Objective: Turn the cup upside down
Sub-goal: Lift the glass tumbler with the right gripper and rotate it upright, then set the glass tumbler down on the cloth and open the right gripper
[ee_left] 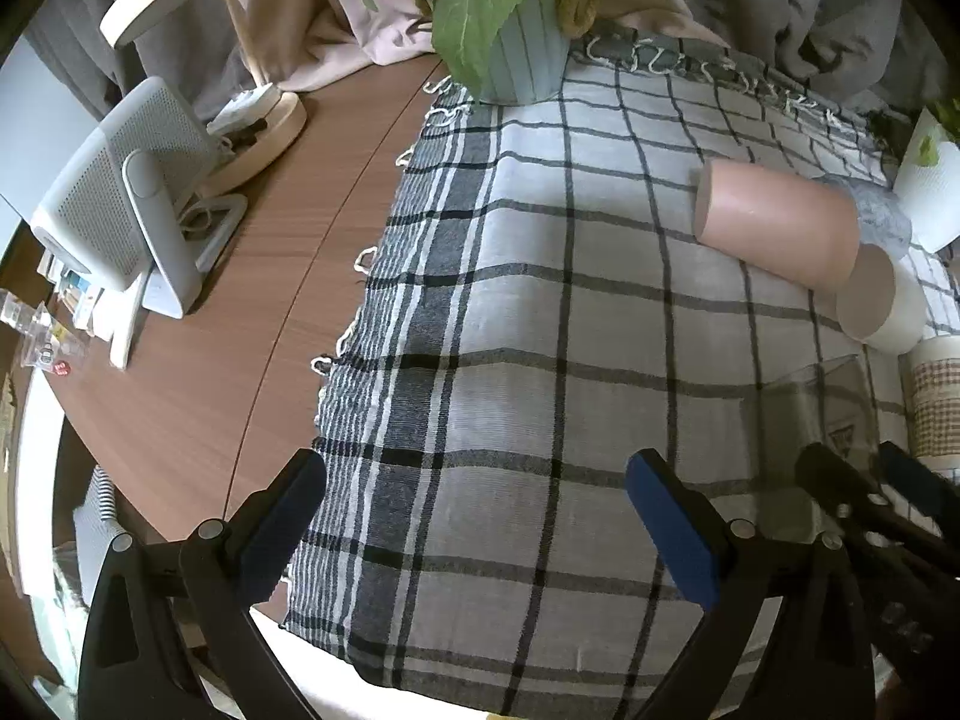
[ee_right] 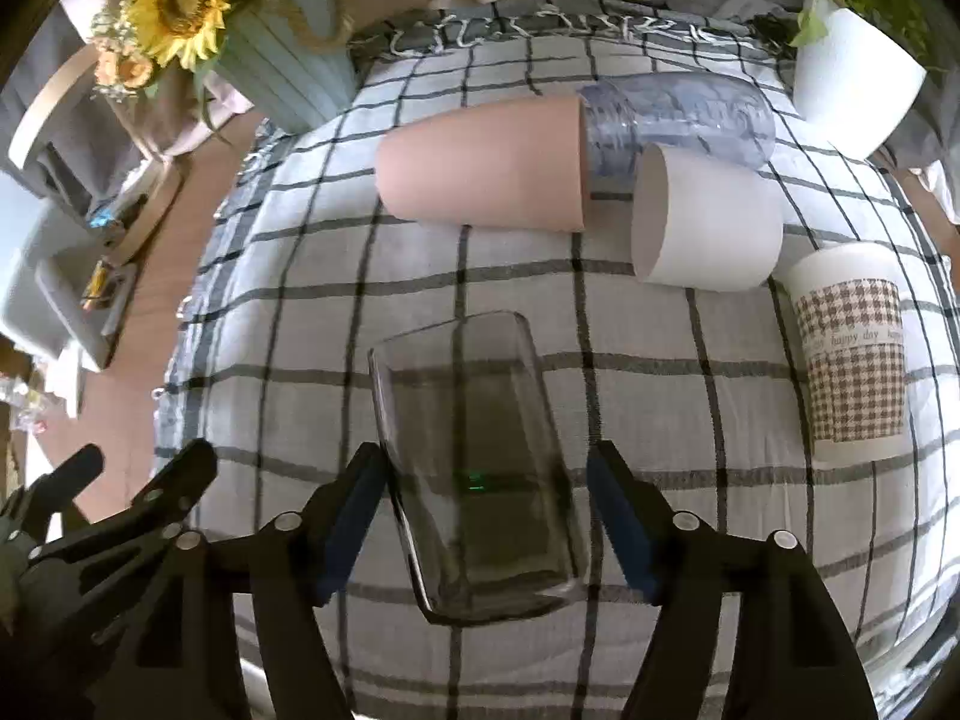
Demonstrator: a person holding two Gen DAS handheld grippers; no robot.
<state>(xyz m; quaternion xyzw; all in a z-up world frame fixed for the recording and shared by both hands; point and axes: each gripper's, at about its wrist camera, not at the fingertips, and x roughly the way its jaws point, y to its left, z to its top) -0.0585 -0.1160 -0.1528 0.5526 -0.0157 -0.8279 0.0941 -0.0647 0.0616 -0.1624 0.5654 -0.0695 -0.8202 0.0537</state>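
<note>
A clear dark-tinted glass cup (ee_right: 474, 468) stands on the checked cloth (ee_right: 660, 420) between the fingers of my right gripper (ee_right: 486, 516). The jaws are open, with small gaps to the glass on both sides. The same glass (ee_left: 810, 414) shows at the right of the left wrist view, with the right gripper's fingers (ee_left: 840, 486) around it. My left gripper (ee_left: 474, 516) is open and empty over the cloth, left of the glass.
A pink cup (ee_right: 480, 174), a bluish clear cup (ee_right: 678, 114) and a white cup (ee_right: 708, 222) lie on their sides behind the glass. A houndstooth paper cup (ee_right: 852, 354) stands at right. A sunflower vase (ee_right: 282, 72), white pot (ee_right: 852, 84), fan (ee_left: 120, 198) and lamp (ee_left: 252, 90) sit around.
</note>
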